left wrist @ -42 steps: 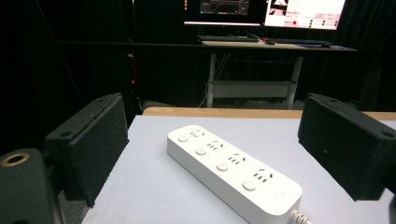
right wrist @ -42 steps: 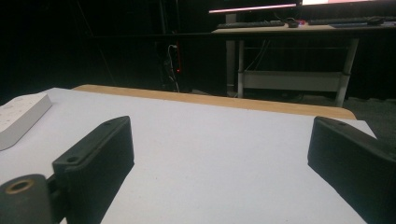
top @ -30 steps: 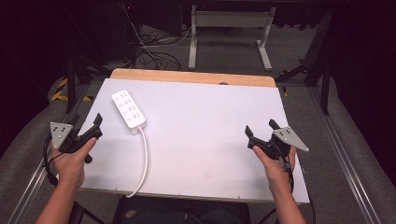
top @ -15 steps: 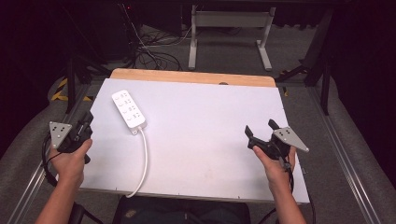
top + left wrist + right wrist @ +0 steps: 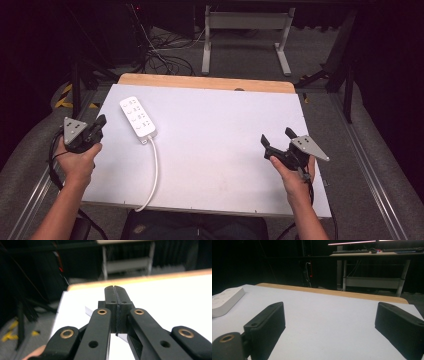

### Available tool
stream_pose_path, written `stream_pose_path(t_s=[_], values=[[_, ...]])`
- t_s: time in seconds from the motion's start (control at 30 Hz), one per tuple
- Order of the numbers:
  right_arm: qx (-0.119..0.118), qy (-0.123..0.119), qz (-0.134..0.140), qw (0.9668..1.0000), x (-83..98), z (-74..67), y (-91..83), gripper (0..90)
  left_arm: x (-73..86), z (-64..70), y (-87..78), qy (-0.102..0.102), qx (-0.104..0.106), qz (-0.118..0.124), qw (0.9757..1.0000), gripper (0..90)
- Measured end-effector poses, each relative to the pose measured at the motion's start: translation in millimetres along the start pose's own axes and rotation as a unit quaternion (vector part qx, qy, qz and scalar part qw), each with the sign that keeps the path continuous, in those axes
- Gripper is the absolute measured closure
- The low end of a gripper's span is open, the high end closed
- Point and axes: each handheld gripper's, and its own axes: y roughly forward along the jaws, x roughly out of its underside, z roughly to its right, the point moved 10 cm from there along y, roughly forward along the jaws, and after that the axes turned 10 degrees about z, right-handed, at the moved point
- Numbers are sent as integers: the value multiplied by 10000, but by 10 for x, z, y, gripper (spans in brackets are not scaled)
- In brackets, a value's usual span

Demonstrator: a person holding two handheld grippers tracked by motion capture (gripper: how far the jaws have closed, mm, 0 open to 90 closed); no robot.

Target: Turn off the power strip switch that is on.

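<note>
The left tongs [image 5: 100, 122] are pressed closed on nothing, their black jaws meeting flat in the left gripper view, and they hover at the desk's [image 5: 225, 165] left edge, near the power strip [image 5: 138, 118] but not touching it. The right tongs [image 5: 277, 140] are spread wide and empty, over bare desk well apart from the strip.

The step in hand looks like a reach for the strip with the left tongs. To do it well, I would part the jaws before closing in, then come across the strip's short width, not its length, so the flat pads meet its two long sides squarely. A grip near the middle should keep it level; one taken at the far end would likely let it tip. The cord [image 5: 152, 175] needs slack, so any lift should be low and slow. The right tongs are already open and could steady the cord end if it drags.

The strip is a white, slim, rounded bar with sockets along its top face. It lies flat on the left part of the desk, angled, its cord end toward the person. The white cord runs from there in a loose curve down to the desk's near edge.
</note>
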Motion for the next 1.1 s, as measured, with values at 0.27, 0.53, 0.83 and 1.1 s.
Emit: stream_pose_path(t_s=[0.27, 0.53, 0.83, 1.1], values=[[-46, 40, -7, 10000, -1, -18, 10, 108, 217, 73, 441, 206, 130, -1004, 9946, 900], [-54, 57, -28, 10000, 2, -25, 19, 115, 493, 188, 716, 398, 352, -1970, 9790, 900], [-96, 31, -80, 9999, 22, -45, 39, 117, 682, 357, 832, 338, 742, -2521, 9642, 900], [-76, 21, -109, 9999, 31, -47, 42, 118, 782, 373, 887, 351, 800, -2693, 9591, 900]])
